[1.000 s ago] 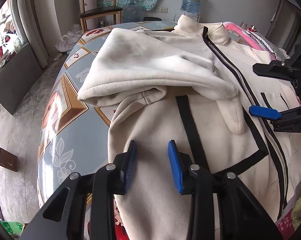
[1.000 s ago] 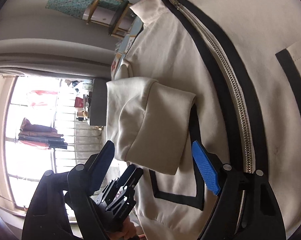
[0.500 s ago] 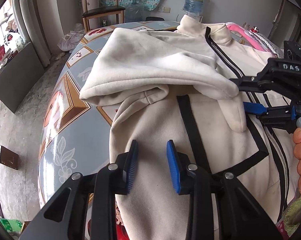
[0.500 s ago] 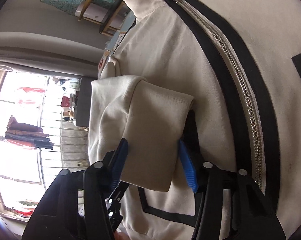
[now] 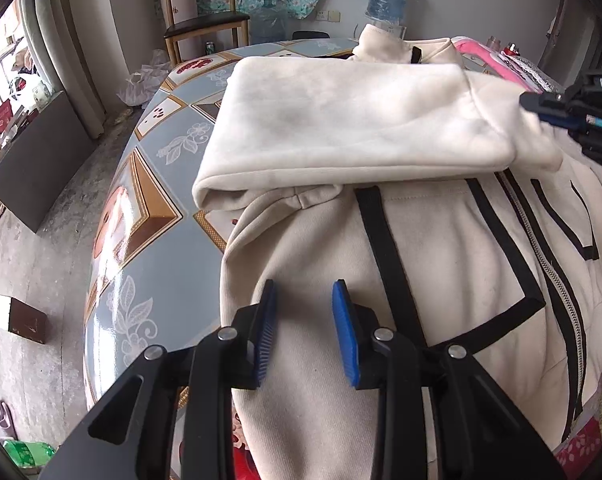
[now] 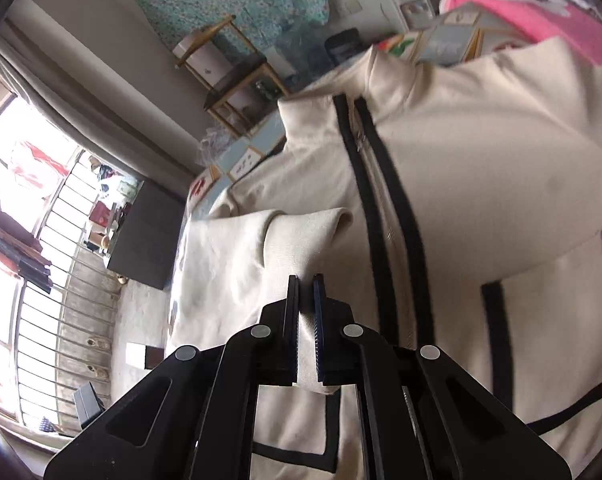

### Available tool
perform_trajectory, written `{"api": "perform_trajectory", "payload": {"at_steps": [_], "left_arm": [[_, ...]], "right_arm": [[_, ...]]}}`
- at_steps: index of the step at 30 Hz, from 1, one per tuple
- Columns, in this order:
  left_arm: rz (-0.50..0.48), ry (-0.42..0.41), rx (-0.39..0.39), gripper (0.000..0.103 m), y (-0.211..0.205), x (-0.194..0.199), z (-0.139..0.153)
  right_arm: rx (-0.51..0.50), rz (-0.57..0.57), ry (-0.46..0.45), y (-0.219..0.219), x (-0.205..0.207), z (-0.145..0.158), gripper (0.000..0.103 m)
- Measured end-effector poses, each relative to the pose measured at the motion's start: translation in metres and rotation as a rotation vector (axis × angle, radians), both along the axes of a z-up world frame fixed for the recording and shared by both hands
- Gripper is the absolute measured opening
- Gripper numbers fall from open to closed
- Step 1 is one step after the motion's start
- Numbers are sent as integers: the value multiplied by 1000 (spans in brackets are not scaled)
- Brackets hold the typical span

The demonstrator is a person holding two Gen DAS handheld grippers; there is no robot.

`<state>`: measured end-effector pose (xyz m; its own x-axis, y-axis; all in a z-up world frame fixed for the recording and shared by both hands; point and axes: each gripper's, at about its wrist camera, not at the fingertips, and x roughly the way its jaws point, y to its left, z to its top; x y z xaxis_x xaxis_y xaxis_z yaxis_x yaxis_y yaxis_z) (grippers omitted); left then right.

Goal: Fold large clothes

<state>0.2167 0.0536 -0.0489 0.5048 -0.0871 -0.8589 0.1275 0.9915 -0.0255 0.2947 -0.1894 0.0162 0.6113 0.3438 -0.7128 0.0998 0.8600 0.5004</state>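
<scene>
A cream zip jacket (image 5: pixel 441 264) with black trim is spread front-up on a patterned table (image 5: pixel 149 184), its collar towards the far edge; one sleeve (image 5: pixel 341 120) is folded across the chest. The cloth is judged to be soft, thick fleece: light, limp, not slippery, likely to sag and drag wherever it is unsupported. It is best taken at a doubled edge such as the cuff, or at the hem and shoulder seams, so that a whole panel is carried rather than one layer.

The right gripper (image 6: pixel 307 320) has just been closing, and the cuff end of the sleeve is now pinched tightly between its pads, raised a little off the jacket body. The left gripper (image 5: pixel 303 332) is held narrowly parted above the lower side of the jacket, near the hem; nothing is gripped, and whether its tips touch the cloth cannot be told
</scene>
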Motion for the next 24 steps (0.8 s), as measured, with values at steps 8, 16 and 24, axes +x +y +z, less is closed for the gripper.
{"api": "perform_trajectory", "payload": {"at_steps": [8,16,24], "left_arm": [[6,8,10,27,-1,1,0],[-18,-16,-17,27,6,0,6],[-10,-24,-42,27,33,-6,24]], "right_arm": [[-122,-134,-19,-67,-14,4,6],[-231,-146,9,-82,-4,-12,6],[-383,-87,13,-87,8,3,21]]}}
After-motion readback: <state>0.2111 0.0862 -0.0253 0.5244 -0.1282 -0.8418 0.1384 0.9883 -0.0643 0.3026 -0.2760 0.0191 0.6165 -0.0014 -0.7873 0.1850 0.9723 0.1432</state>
